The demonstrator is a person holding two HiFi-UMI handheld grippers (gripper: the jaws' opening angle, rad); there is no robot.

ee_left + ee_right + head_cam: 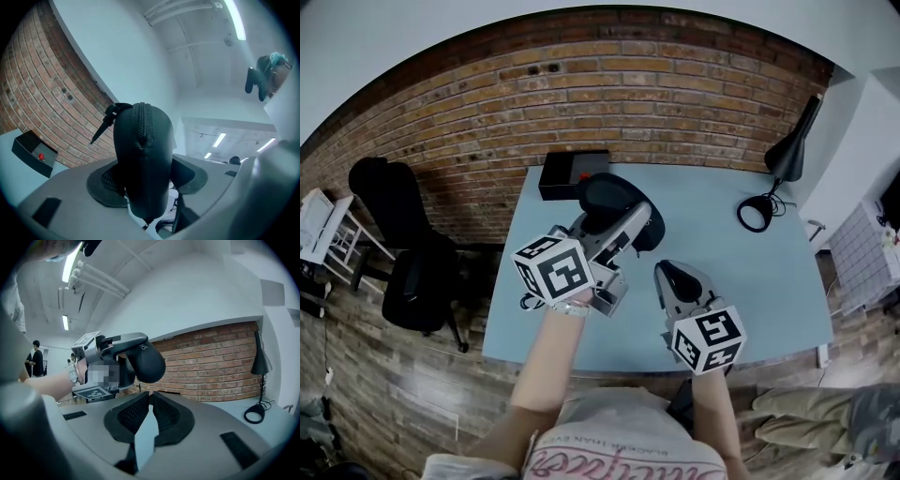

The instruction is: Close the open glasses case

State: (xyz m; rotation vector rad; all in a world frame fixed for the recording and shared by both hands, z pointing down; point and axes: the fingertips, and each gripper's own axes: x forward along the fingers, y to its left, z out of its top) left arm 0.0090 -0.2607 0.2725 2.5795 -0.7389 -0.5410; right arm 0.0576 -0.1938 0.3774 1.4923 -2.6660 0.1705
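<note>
Left gripper (149, 180) fingers are spread fairly wide, clamped on the flanks of the black zippered hard-shell glasses case (143, 154). The case is held up off the pale blue surface (769, 272), on its far-left side. Right gripper (149, 416) fingers are pinched together and empty, near right. I judge the case light, the shell semi-stiff, the fabric skin grippy. I'd keep the mid-body hold and pinch the zip pull (105, 124).
</note>
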